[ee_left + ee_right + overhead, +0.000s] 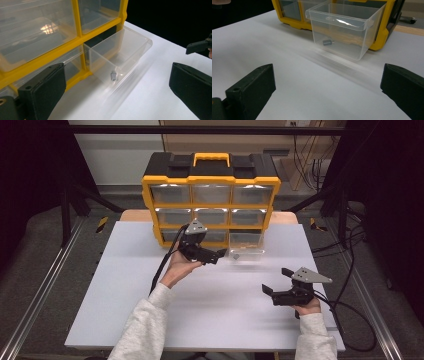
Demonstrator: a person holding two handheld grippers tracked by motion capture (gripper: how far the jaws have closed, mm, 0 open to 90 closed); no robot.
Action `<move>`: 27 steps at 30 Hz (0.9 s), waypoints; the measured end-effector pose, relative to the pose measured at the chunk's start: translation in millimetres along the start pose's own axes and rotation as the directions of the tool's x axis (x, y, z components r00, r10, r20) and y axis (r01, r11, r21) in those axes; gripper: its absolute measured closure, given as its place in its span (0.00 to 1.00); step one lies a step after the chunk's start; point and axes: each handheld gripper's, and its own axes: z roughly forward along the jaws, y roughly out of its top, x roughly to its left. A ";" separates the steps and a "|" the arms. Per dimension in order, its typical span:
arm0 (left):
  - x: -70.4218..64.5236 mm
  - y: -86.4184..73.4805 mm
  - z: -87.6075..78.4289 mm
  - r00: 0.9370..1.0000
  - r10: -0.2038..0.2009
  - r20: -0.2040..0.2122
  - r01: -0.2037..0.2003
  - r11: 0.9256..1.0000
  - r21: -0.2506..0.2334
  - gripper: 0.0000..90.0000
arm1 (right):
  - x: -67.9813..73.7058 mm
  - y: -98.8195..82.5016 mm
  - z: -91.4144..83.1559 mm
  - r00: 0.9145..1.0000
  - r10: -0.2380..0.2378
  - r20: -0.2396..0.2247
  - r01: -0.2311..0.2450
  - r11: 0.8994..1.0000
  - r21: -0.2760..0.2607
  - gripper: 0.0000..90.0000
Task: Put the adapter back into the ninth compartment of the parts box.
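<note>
clear drawer [246, 251] pulled out of yellow organizer [210, 195], left tool [218, 255] open beside it

Left gripper [218, 255] held level in the left hand [176, 268], jaws wide apart, nothing between. Right gripper [276, 281] near the table's front right corner, jaws spread, empty, right hand [306, 306] behind it.

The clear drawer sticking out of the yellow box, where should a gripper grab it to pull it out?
Best grip is probably the drawer's front lip, the rim that juts out along its top edge. Come from the table side, jaws above and below the lip, since the back sits in the organizer and the clear walls look smooth and wide. The left gripper, open, is nearest. Pull gently: a small grey part lies inside.
</note>
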 end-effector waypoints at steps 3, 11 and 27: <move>2.2 -5.4 -8.0 1.000 -0.003 0.000 0.003 1.000 -0.010 0.00 | 0.1 0.0 0.0 1.000 -0.002 0.000 0.002 1.000 -0.001 0.00; 7.1 -22.0 -25.9 1.000 -0.007 -0.004 0.007 1.000 -0.021 0.00 | 0.5 0.0 0.6 1.000 0.000 0.012 0.000 1.000 0.003 0.00; 22.6 -61.6 -56.2 0.998 -0.054 -0.020 0.053 0.997 -0.058 0.01 | 4.2 2.4 3.2 1.000 -0.013 0.010 0.013 1.000 0.011 0.00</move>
